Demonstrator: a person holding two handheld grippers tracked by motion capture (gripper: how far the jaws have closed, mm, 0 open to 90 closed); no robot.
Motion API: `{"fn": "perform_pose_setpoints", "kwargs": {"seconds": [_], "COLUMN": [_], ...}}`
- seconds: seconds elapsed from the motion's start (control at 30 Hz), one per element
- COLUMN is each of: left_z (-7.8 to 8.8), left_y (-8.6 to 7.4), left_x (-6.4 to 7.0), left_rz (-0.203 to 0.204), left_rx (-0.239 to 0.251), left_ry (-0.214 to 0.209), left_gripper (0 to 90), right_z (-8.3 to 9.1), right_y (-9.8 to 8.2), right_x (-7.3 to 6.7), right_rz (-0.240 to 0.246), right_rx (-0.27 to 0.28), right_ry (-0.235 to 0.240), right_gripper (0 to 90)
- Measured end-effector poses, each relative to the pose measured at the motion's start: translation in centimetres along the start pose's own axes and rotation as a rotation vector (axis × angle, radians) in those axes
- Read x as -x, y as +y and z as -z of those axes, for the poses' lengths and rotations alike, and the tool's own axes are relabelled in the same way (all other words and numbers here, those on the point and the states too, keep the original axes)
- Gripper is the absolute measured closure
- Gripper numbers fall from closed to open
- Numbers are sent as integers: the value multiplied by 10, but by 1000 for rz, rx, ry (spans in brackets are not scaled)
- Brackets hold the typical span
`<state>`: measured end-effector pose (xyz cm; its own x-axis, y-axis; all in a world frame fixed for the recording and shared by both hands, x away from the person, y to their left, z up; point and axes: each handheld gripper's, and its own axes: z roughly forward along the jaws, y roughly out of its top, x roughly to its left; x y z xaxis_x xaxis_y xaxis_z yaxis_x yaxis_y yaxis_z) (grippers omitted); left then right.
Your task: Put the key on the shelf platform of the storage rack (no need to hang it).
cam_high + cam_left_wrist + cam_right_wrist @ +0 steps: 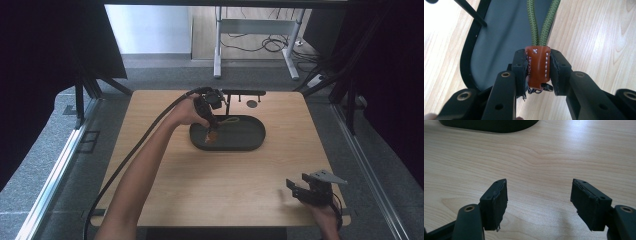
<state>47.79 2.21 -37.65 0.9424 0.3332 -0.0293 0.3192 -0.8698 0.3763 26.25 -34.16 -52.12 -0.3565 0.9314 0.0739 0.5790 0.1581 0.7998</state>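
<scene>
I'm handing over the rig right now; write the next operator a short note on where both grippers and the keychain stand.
Left gripper: shut on the brown leather tab of the keychain, its green cord running out over the black tray.
Right gripper: open, nothing between the jaws, resting over bare table at the near right corner.
Stand: a black hook stand behind the tray.
Done: keychain gripped.
Left: it is not yet clear of the tray; probably lift it and hang or place it. Whether the cord touches the tray, I cannot tell.
</scene>
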Motion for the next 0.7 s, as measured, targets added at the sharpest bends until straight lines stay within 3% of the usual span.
{"fn": "perform_pose_setpoints", "kwargs": {"seconds": [0.33,0.7], "left_z": [-10,-25], "left_y": [8,6], "left_x": [-5,-8], "left_rz": [-6,-2], "left_rx": [-7,-29], "left_ry": [3,6], "left_gripper": [690,689], "right_z": [0,-1], "right_y": [-1,-2], "right_x": [1,1], "right_rz": [-2,2], "right_rx": [-4,-8], "right_ry": [-2,-3], "right_gripper": [300,299]}}
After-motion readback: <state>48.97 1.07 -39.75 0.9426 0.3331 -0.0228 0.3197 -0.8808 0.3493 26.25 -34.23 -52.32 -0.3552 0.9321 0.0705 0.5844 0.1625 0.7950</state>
